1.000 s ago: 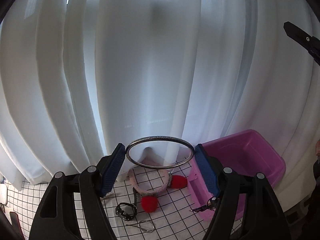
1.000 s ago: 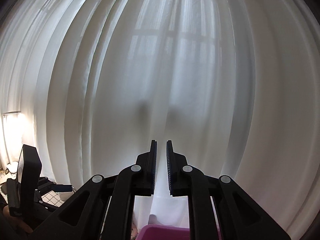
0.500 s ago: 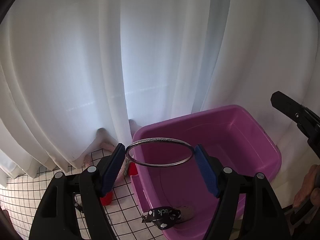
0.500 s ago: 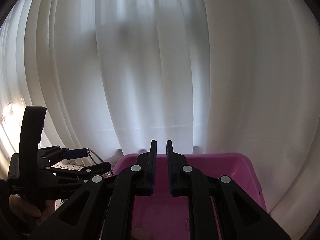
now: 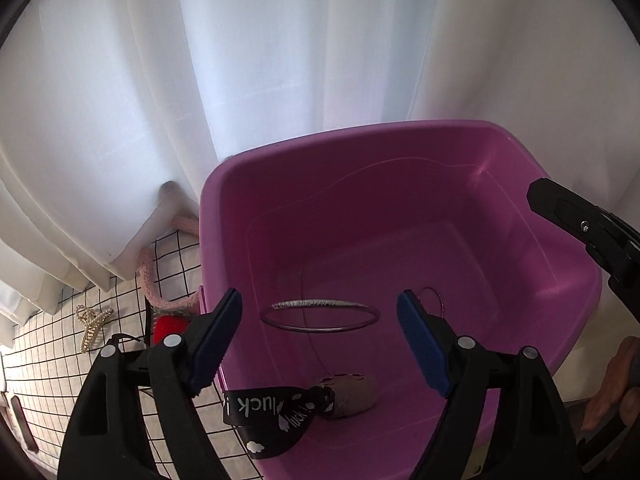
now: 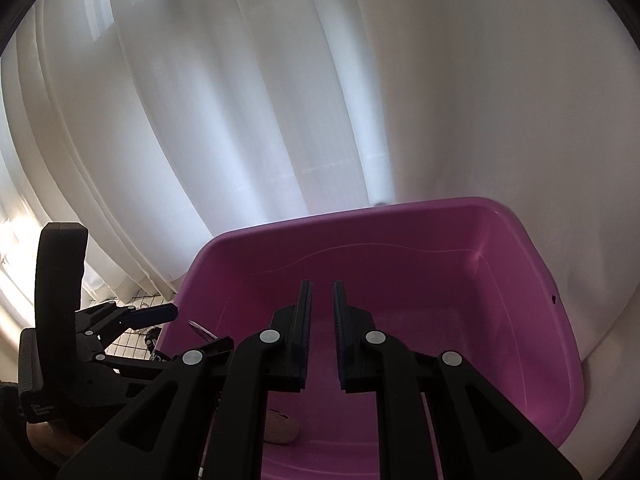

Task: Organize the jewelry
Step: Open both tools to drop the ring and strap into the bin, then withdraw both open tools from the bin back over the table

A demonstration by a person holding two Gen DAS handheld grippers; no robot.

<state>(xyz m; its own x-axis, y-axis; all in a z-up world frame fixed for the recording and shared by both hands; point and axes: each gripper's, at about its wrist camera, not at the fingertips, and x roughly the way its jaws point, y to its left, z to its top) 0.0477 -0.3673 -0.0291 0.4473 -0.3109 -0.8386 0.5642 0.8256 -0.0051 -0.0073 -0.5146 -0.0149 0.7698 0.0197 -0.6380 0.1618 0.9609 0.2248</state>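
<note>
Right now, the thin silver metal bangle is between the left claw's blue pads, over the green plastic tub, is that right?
Not quite: the tub is purple plastic, not green. The left wrist view shows it. The rest holds: the thin silver metal bangle is between the left claw's blue pads over that tub. The jaws are opening and neither pad touches the bangle.

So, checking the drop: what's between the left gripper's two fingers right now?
In the left wrist view, the silver bangle sits between the left gripper's opening jaws, touching neither pad, over the pink bin.
</note>
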